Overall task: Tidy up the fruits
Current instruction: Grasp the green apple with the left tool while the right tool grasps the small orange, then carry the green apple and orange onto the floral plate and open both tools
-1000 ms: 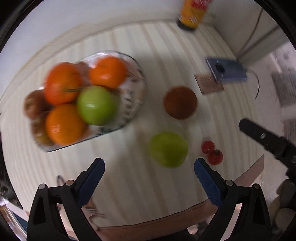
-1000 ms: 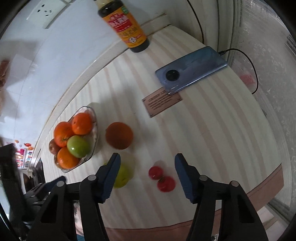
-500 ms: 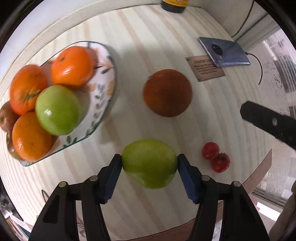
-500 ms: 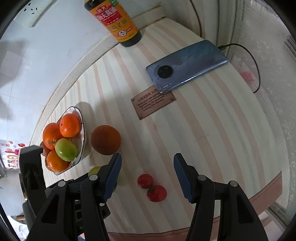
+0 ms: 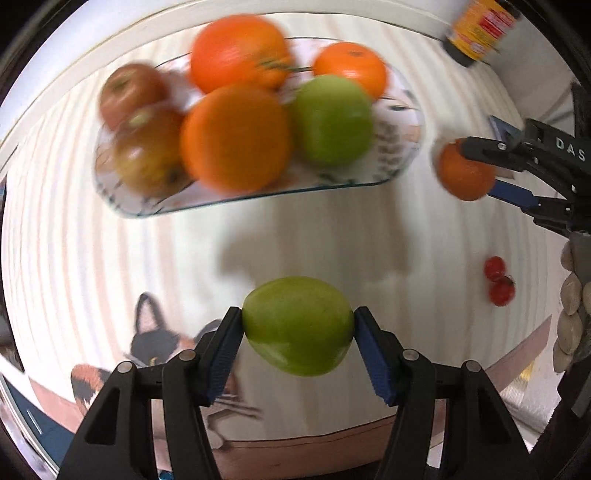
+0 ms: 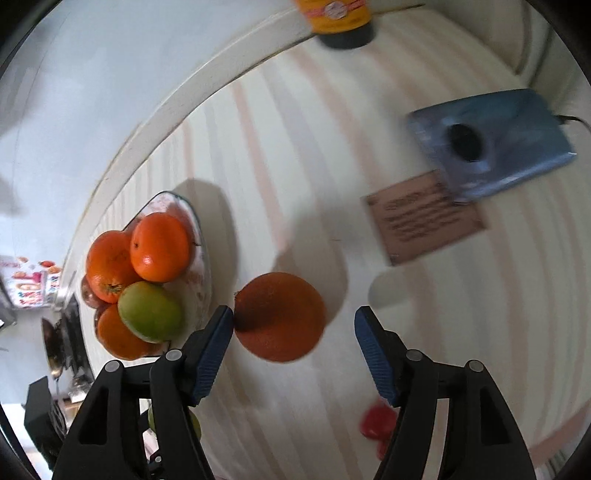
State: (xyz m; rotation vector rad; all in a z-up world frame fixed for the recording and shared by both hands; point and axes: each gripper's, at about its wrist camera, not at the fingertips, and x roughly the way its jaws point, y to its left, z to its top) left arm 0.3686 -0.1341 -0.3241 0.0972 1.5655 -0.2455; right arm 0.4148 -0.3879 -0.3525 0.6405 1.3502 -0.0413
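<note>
My left gripper (image 5: pixel 297 322) is shut on a green apple (image 5: pixel 297 326), held off the striped tabletop just in front of the patterned fruit bowl (image 5: pixel 397 142). The bowl holds oranges, another green apple (image 5: pixel 332 118) and reddish-brown apples. My right gripper (image 6: pixel 294 322) straddles a dark orange (image 6: pixel 279 315) lying on the table beside the bowl (image 6: pixel 202 240). Its jaws are opening: the left pad is at the orange's skin and the right pad stands clear. In the left wrist view its fingers (image 5: pixel 517 155) flank the same orange (image 5: pixel 463 173).
Two cherry tomatoes (image 5: pixel 498 280) lie near the table's front edge on the right. A blue phone (image 6: pixel 491 144) with its cable, a brown plaque (image 6: pixel 424 218) and a sauce bottle (image 6: pixel 340 22) stand toward the back wall. A cat-print mat (image 5: pixel 159 339) lies under my left gripper.
My left gripper shut on the green apple and carried it up toward the bowl. My right gripper swung from over the tomatoes to the orange and came lower, its jaws a little wider.
</note>
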